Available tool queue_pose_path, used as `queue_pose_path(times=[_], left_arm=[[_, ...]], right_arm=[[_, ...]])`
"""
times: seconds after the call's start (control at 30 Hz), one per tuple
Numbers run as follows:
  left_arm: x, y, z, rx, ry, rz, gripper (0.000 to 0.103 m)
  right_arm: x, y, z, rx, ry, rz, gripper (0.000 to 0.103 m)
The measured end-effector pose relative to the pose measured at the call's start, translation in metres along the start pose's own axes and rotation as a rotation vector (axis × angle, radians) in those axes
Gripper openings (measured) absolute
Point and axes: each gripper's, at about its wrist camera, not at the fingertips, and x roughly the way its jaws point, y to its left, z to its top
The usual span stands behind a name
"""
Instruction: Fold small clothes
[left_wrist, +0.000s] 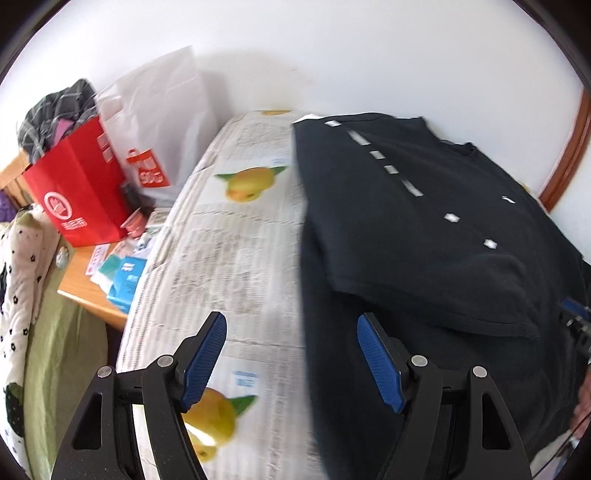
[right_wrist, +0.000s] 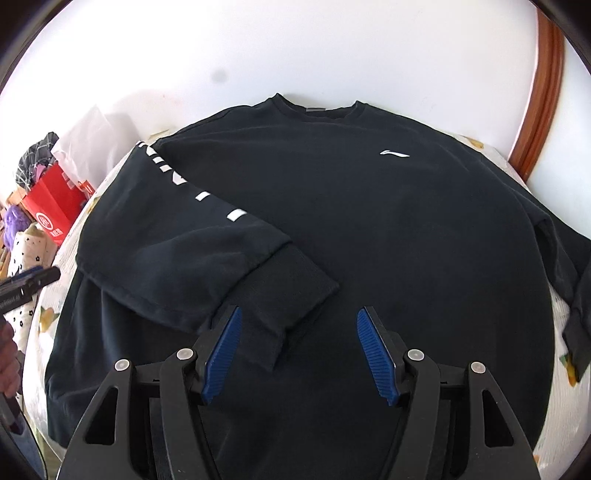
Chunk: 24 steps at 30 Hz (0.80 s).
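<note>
In the left wrist view, the left claw (left_wrist: 291, 360) hangs with its blue pads well apart and nothing between them, over the left edge of the black sweatshirt (left_wrist: 424, 229), where dark cloth meets the lemon-printed cover (left_wrist: 236, 236) of the worktop. The picture is smeared, so fine detail is unsure. One sleeve (left_wrist: 417, 266), marked with white dashes, lies folded across the body of the garment, probably so that the sides can next be turned in to a narrower shape. Off to the left, a red bag (left_wrist: 77, 192) stuffed with plaid cloth and a white plastic bag (left_wrist: 159, 122) stand beside the worktop, clear of the folding area. In the right wrist view, the right claw (right_wrist: 297, 350) is likewise open and empty, poised above the sweatshirt's (right_wrist: 388, 229) front, which lies spread flat with its collar towards the wall. The folded sleeve's cuff (right_wrist: 295, 291) lies just ahead of the left-hand pad. The other sleeve (right_wrist: 554, 236) runs unfolded down the right edge and off the worktop, so it looks like the likely next piece to bring in. The left claw (right_wrist: 31, 278) shows at the left edge.
</note>
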Motion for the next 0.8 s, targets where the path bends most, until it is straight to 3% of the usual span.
queue_pose_path(times=[0.23,0.33,0.43,0.5,0.63,0.8], left_arm=[[0.03,0.013,-0.001,-0.029,0.02,-0.015,0.069],[0.038,0.011,0.005,-0.019,0.012,0.014,0.068],[0.044,0.007,0.011,-0.019,0.006,0.002,0.065],[0.048,-0.002,0.013,0.002,-0.006,-0.002,0.065],[0.054,-0.005,0.011,-0.029,0.0,0.043,0.068],[0.054,-0.003,0.01,-0.036,0.011,0.053,0.068]], right_arm=[[0.043,0.005,0.036,-0.045,0.012,0.067,0.064],[0.066,0.007,0.04,-0.06,0.05,0.095,0.046],[0.08,0.015,0.041,-0.099,0.064,0.068,0.036],[0.08,0.022,0.043,-0.148,0.052,0.055,0.016],[0.068,0.025,0.055,-0.18,0.003,0.064,0.011],[0.024,0.0,0.085,-0.14,-0.149,0.056,0.01]])
